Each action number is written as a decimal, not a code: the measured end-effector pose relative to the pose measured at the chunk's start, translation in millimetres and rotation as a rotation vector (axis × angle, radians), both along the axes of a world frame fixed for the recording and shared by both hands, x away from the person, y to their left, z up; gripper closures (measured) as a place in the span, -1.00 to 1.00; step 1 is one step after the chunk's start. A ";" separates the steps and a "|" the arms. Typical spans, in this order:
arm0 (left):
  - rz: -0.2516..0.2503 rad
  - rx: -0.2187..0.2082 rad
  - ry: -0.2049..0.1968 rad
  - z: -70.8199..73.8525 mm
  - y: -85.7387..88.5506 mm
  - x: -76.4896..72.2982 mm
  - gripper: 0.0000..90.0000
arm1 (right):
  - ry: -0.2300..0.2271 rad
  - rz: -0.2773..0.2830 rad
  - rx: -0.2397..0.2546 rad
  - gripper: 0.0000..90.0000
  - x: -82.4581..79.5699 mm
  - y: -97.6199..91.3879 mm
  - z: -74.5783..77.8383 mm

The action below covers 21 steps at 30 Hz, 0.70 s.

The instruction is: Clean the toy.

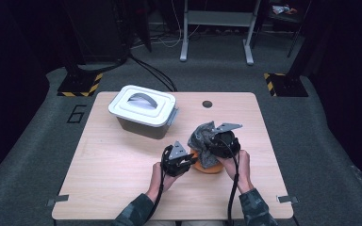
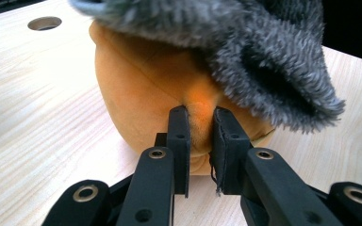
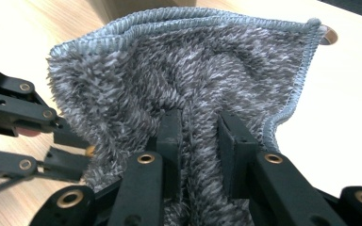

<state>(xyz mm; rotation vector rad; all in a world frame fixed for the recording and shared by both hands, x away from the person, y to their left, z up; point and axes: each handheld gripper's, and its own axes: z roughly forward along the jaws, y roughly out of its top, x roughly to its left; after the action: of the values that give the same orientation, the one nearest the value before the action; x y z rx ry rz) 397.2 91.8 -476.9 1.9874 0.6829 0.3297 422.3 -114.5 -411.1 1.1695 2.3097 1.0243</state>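
Note:
A round orange plush ball (image 1: pixel 207 169) lies on the wooden table (image 1: pixel 118 169), right of centre. A grey fuzzy cloth (image 1: pixel 201 135) is draped over its top. My left gripper (image 1: pixel 191 162) is at the ball's left side. In the left gripper view this gripper (image 2: pixel 201 117) is shut on a pinched fold of the orange ball (image 2: pixel 141 89), with the cloth (image 2: pixel 264 56) hanging above. My right gripper (image 1: pixel 218 147) sits over the ball. The right gripper view has it (image 3: pixel 200 120) shut on the grey cloth (image 3: pixel 193 66), which stands up in front of the jaws.
A white lidded box (image 1: pixel 143 110) with a grey handle stands at the table's back left. A round cable hole (image 1: pixel 207 104) lies near the back edge. The left gripper's black linkage (image 3: pixel 23 127) reaches in beside the cloth. Grey carpet surrounds the table.

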 end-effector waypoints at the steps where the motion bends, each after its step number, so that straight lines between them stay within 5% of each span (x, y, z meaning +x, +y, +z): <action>1: 0.000 0.000 -0.001 0.0 0.0 0.0 0.75 | -0.002 0.001 -0.002 0.61 -0.3 -2.5 -0.1; 21: 0.003 -0.007 0.007 -1.7 1.8 1.1 0.75 | 0.017 -0.101 0.009 0.61 -6.7 -47.6 -15.7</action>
<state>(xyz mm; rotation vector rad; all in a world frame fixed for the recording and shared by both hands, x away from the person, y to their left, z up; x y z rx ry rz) 398.3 93.6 -478.6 1.9817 0.6908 0.3220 415.6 -162.0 -426.8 1.2888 2.2360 0.9936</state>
